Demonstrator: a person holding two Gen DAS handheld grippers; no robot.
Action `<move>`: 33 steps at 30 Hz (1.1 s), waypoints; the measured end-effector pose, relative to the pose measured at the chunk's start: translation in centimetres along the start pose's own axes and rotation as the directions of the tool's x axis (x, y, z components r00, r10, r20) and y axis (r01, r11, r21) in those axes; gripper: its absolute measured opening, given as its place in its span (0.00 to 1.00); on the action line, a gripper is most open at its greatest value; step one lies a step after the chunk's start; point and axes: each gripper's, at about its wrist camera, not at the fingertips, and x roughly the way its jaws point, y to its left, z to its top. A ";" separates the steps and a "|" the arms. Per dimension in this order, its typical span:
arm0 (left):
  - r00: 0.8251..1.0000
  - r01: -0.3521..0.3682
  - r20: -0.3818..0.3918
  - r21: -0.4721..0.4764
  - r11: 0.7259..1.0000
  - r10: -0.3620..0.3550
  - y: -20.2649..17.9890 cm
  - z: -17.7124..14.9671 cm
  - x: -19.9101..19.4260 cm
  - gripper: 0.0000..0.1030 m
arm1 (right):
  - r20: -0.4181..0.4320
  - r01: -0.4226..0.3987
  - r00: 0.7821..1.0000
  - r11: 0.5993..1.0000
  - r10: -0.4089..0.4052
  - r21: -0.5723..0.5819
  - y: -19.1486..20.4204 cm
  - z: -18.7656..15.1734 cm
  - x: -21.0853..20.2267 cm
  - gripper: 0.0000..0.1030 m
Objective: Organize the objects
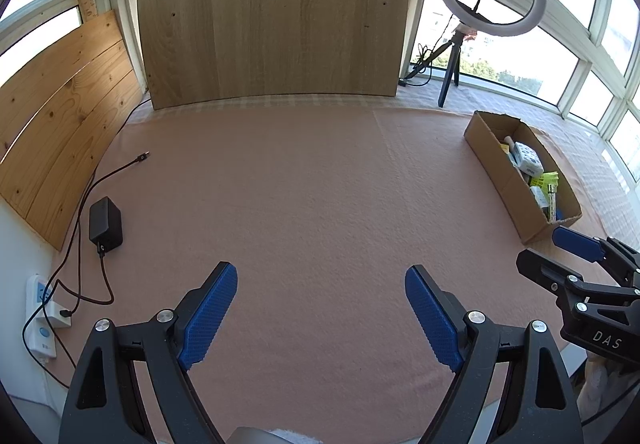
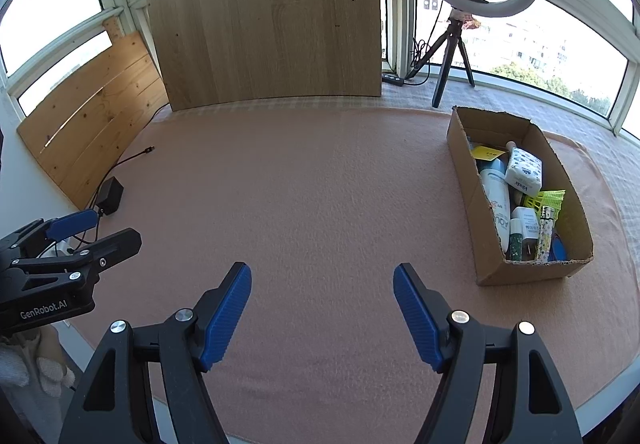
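Left tool [image 1: 320,284] and right tool [image 2: 322,282] both hang released over the bare pink cloth [image 1: 300,184] on the bench, nothing between the blue pads [image 2: 226,318]. I see the objects already packed in the cardboard box [image 2: 484,260] at the cloth's right side: white spray bottle [image 2: 496,196], tissue pack [image 2: 523,171], yellow mesh item [image 2: 546,200]. Black adapter [image 1: 105,224] sits far left, cable trailing.

- Cardboard box [image 2: 532,272] right of the claw: lower items buried — labels mostly unreadable.
- Ring light [image 2: 472,10]: top cropped.
- Power strip [image 1: 40,316], far left: possibly two plugs — unclear.
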 end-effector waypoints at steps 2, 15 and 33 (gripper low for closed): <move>1.000 -0.001 0.000 0.000 1.000 0.001 0.0 0.0 0.0 0.86 | 0.000 0.001 1.000 1.000 -0.001 0.000 0.0 0.0 0.0 0.68; 1.000 -0.001 0.001 -0.001 1.000 0.001 -0.2 -0.1 -0.1 0.86 | -0.004 0.005 1.000 1.000 -0.005 -0.005 -0.1 -0.4 -0.2 0.68; 1.000 -0.002 0.002 0.011 1.000 0.002 -0.7 0.2 -0.2 0.86 | -0.018 0.007 1.000 1.000 -0.007 -0.004 -0.3 -0.7 0.3 0.68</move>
